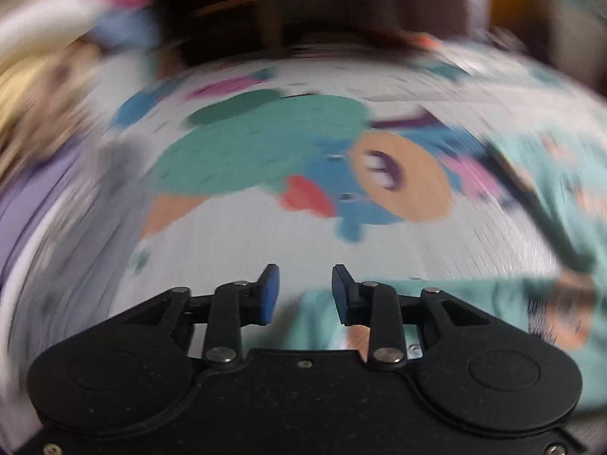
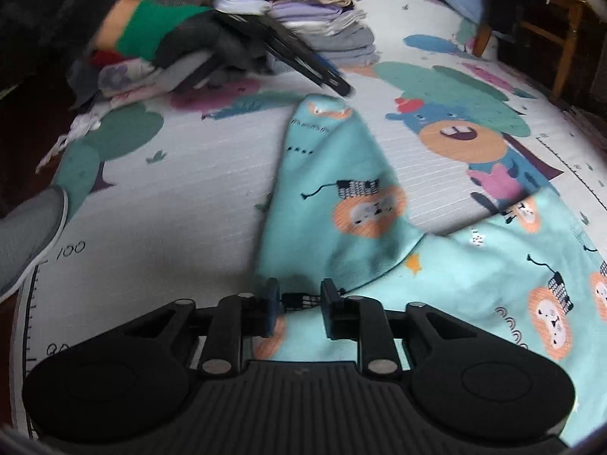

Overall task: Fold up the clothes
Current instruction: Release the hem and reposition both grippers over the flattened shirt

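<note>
A teal garment with orange lion prints (image 2: 341, 197) lies on a white cartoon play mat (image 2: 182, 197); one leg stretches away, the rest spreads to the right. My right gripper (image 2: 299, 303) is open low over the garment's near edge, nothing between its pads. My left gripper (image 1: 305, 294) is open and empty in its own blurred view, above the mat with teal cloth (image 1: 542, 174) to its right. In the right wrist view the left gripper (image 2: 341, 85) hovers just past the far tip of the garment's leg.
A stack of folded clothes (image 2: 322, 26) sits at the mat's far edge, with loose garments (image 2: 129, 76) left of it. A grey shoe (image 2: 26, 235) is at the left edge. A wooden chair (image 2: 550, 26) stands far right.
</note>
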Demonstrator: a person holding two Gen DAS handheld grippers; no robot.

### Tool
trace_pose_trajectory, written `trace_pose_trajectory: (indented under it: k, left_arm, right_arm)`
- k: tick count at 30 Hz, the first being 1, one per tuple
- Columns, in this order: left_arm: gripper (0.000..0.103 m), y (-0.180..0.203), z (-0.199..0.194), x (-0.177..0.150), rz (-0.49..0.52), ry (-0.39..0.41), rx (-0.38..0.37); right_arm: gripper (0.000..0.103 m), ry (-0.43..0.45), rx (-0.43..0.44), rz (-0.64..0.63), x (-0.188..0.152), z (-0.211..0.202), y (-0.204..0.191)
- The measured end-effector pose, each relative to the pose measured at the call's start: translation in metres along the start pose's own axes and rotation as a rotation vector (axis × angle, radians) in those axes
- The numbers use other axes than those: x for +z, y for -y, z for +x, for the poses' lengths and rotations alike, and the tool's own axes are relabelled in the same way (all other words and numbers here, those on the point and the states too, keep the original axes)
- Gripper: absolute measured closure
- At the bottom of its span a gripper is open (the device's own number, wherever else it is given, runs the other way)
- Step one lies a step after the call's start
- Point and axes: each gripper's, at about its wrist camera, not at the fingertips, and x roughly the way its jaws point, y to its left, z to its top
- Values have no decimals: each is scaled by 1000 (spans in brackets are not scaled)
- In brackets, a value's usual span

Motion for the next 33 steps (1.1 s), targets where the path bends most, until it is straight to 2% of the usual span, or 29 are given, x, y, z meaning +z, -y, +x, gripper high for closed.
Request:
trace_pose_trajectory:
  k: [1, 2, 4, 5, 6, 7, 10, 12, 14, 16, 17, 18, 19, 22, 26, 28, 30, 33]
  left_arm:
    - [73, -2, -9, -6, -14, -4, -14]
    - [73, 1, -13, -12, 14, -22, -21]
    - [72, 13, -13, -24, 129, -78, -27]
    - [64, 15, -13, -28, 154, -74, -11]
    - [57, 13, -14, -24, 139, -83, 18]
    - [61, 17, -22, -16, 142, -80, 11]
    - [61, 48, -59, 6, 219, -5, -103]
    - [61, 76, -82, 7, 260, 21, -249]
    - [61, 102, -102, 3, 283, 27, -395]
    - [61, 127, -106, -8, 308, -8, -470]
    - [61, 139, -99, -15, 337, -47, -483]
    - [54, 150, -92, -22, 376, -92, -480]
    - [53, 154, -92, -21, 381, -114, -472]
    - [53, 156, -104, 0, 325, -121, -444]
    - [53, 167, -130, 37, 384, -144, -429]
    - [53, 182, -144, 58, 492, -166, -492]
    - [55, 207, -162, 77, 623, -194, -594]
    - [65, 254, -174, 90, 760, -250, -726]
  right_arm:
    - [73, -14, 3, -4, -2, 4, -1]
    - [72, -13, 5, -6, -3, 5, -2]
    - [71, -18, 9, -5, -3, 8, -2]
    - [71, -22, 10, 3, -1, 7, -2]
    - [71, -26, 12, 11, 0, 6, -2]
    - [71, -29, 14, 22, 0, 4, -3]
    - [67, -36, 28, 98, -11, -20, -3]
    - [67, -32, 5, 170, -29, -45, -4]
    - [67, -33, -30, 294, -54, -73, -3]
    - [67, -31, -73, 434, -84, -101, 0]
    - [67, -34, -100, 506, -100, -116, 2]
    - [67, -36, -126, 576, -116, -131, 4]
    - [67, -37, -152, 639, -132, -144, 5]
    - [66, -5, -249, 850, -181, -182, 12]
    - [65, 149, -276, 1198, -241, -209, 16]
    - [65, 240, -259, 1328, -263, -215, 18]
    - [65, 295, -304, 1326, -269, -224, 24]
    - [65, 328, -395, 1152, -258, -234, 45]
